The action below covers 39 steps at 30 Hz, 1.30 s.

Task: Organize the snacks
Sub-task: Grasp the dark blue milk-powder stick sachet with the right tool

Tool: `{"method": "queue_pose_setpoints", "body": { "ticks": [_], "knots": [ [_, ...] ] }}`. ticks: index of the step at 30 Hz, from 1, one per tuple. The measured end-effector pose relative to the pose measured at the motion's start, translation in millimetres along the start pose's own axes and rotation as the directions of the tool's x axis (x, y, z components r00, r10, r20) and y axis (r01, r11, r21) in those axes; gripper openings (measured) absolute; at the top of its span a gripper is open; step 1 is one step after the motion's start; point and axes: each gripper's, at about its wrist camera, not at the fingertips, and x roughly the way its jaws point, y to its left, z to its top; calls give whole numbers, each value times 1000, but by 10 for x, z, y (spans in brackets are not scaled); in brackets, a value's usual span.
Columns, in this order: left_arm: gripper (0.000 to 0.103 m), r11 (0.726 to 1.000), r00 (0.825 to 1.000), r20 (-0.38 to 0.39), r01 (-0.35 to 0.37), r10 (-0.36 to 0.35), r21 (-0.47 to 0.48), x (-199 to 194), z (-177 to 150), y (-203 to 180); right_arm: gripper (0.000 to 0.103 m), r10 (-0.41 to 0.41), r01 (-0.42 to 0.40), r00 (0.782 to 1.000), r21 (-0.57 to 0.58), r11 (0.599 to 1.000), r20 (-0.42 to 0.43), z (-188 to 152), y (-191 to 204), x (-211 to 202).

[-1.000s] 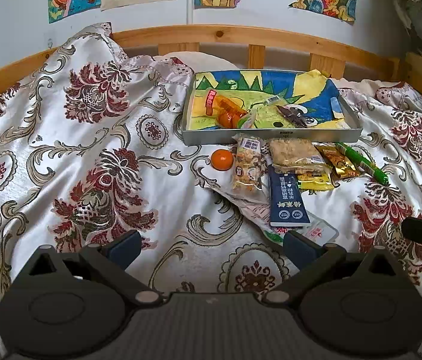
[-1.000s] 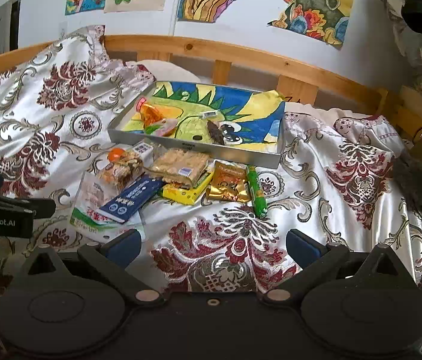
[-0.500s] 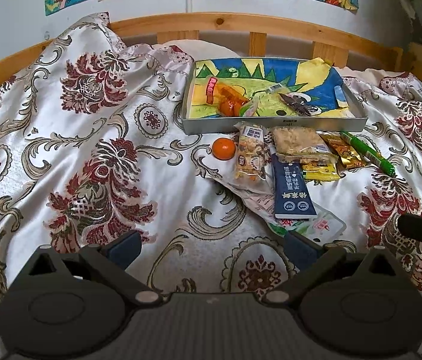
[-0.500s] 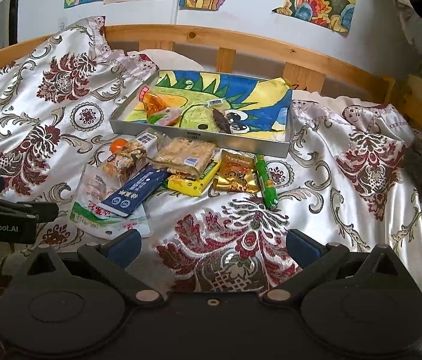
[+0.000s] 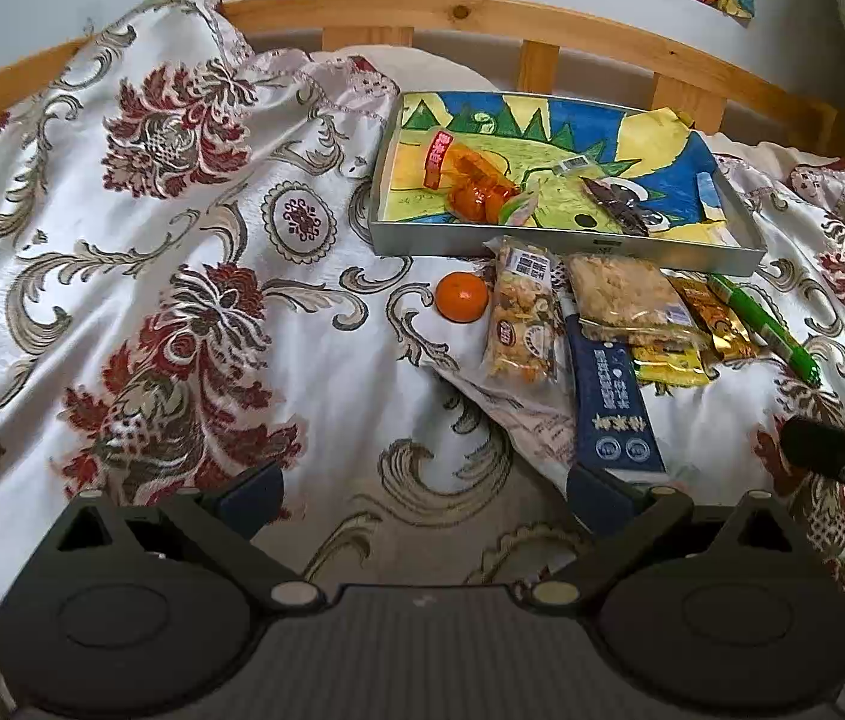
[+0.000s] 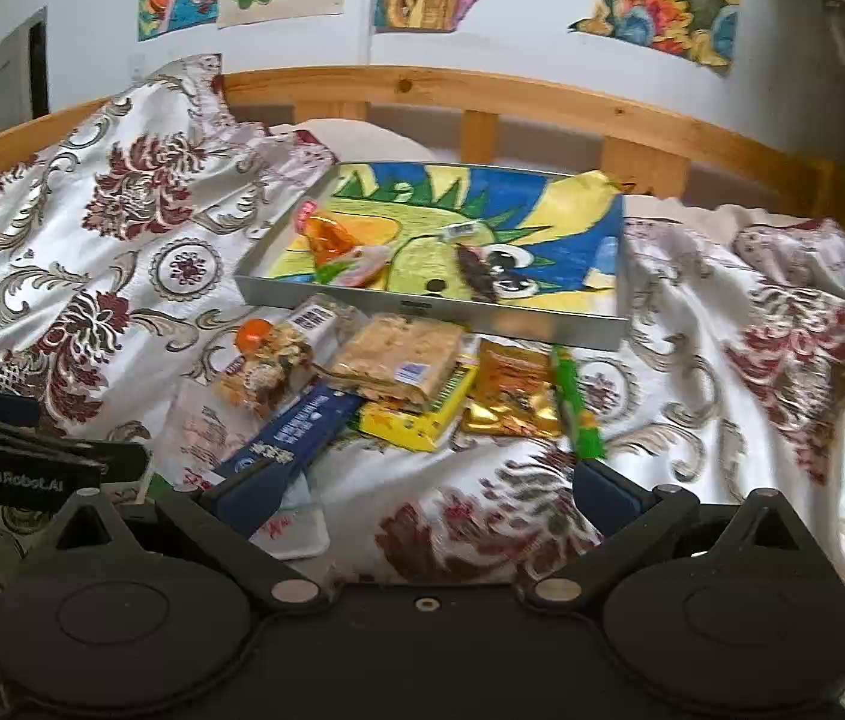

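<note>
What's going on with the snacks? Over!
Both grippers, left and right, open, empty. Snack pile outside tray. Path clear.

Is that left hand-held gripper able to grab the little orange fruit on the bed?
Probably yes. The left hand-held gripper is open and empty, and the orange fruit lies alone on bare bedspread, beside the snack pile.

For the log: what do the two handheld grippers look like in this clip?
Both match: matte black bodies with two round discs, angled black linkage arms with silver pivot pins, and dark blue finger pads. The left gripper shows white "GenRobot.AI" lettering on its side in the right wrist view. The right gripper looks identical. No cables or sleeves visible.
</note>
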Motion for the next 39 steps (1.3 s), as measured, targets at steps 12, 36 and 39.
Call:
{"method": "queue_pose_setpoints", "body": {
  "ticks": [12, 36, 39],
  "knots": [
    [102, 996, 999, -39, 29, -32, -84, 292, 273, 245, 94, 114, -115, 992, -15, 993, -58, 151, 218, 626],
    [102, 980, 978, -97, 174, -183, -99, 425, 222, 129, 43, 206, -215, 968, -49, 975, -146, 32, 224, 808],
    [100, 978, 974, -114, 187, -197, -96, 458, 228, 80, 43, 203, -216, 968, -79, 973, -148, -25, 107, 731]
  ]
}}
